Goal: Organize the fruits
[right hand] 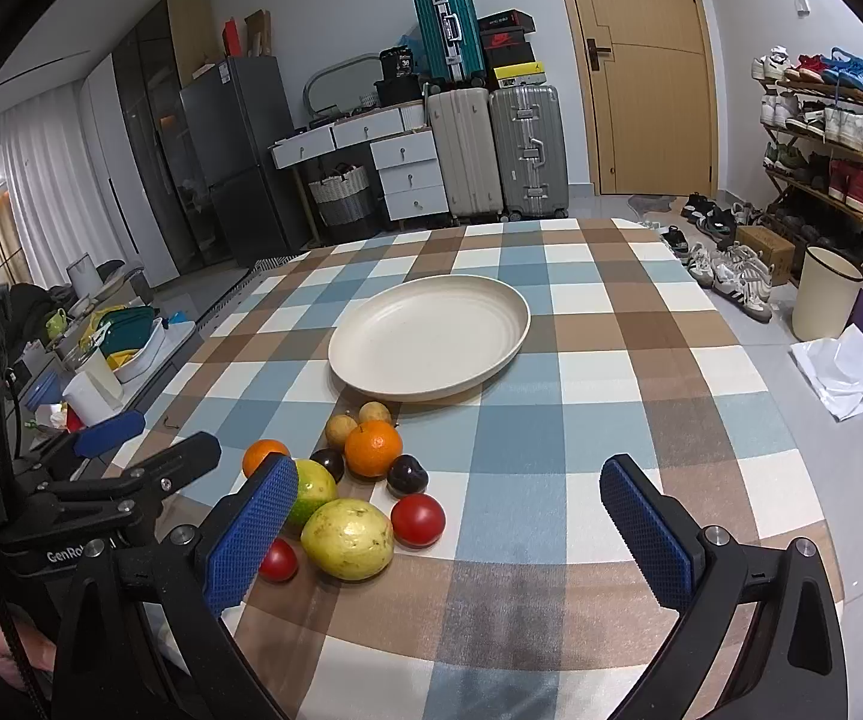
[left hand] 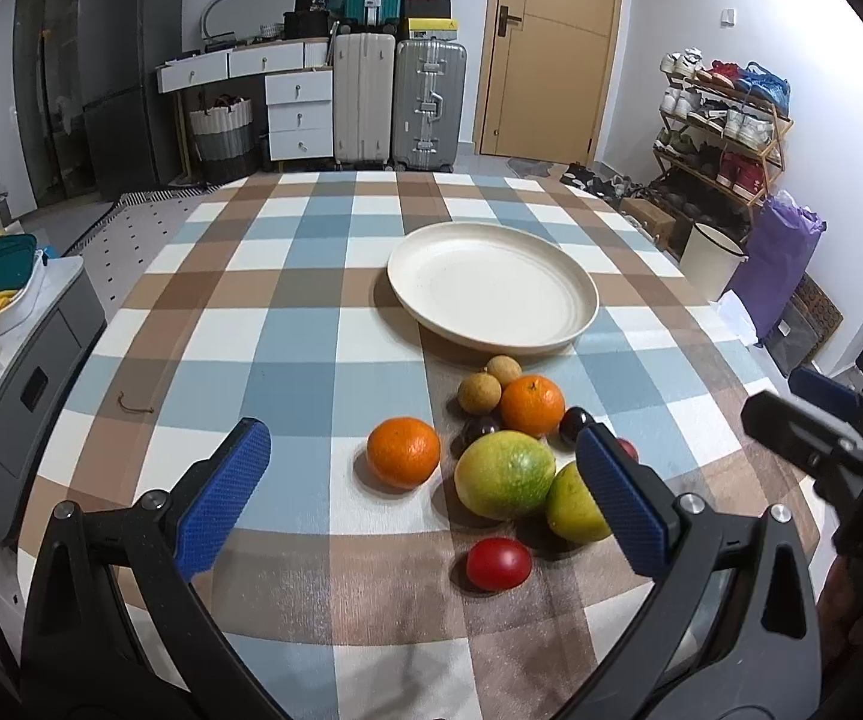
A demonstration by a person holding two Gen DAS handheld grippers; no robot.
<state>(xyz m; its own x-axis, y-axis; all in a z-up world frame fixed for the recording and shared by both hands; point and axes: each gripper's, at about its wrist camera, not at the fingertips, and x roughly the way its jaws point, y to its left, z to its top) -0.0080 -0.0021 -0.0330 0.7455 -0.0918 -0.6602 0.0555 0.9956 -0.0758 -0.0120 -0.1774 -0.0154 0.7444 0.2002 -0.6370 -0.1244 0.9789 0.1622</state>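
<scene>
Left gripper (left hand: 422,495) jaws spread wide, nothing btwn them, hovering over checked tablecloth (left hand: 287,330) just short of the fruit pile. Fruit sits in a cluster near the table's front edge, L to R in left wrist view: orange (left hand: 403,452), red tomato (left hand: 498,563) nearest cam, big green-yellow fruit (left hand: 504,474), two small tan fruits (left hand: 479,393) w/ second orange (left hand: 532,406) behind, dark plum (left hand: 575,425), another green-yellow fruit (left hand: 572,507) partly behind right finger. Cream plate (left hand: 581,291) lies beyond the pile, bare, close to the tan fruits. Right gripper (right hand: 449,525) also wide apart, holding nothing, to the pile's right; second tomato (right hand: 417,518) btwn its fingers in view.
</scene>
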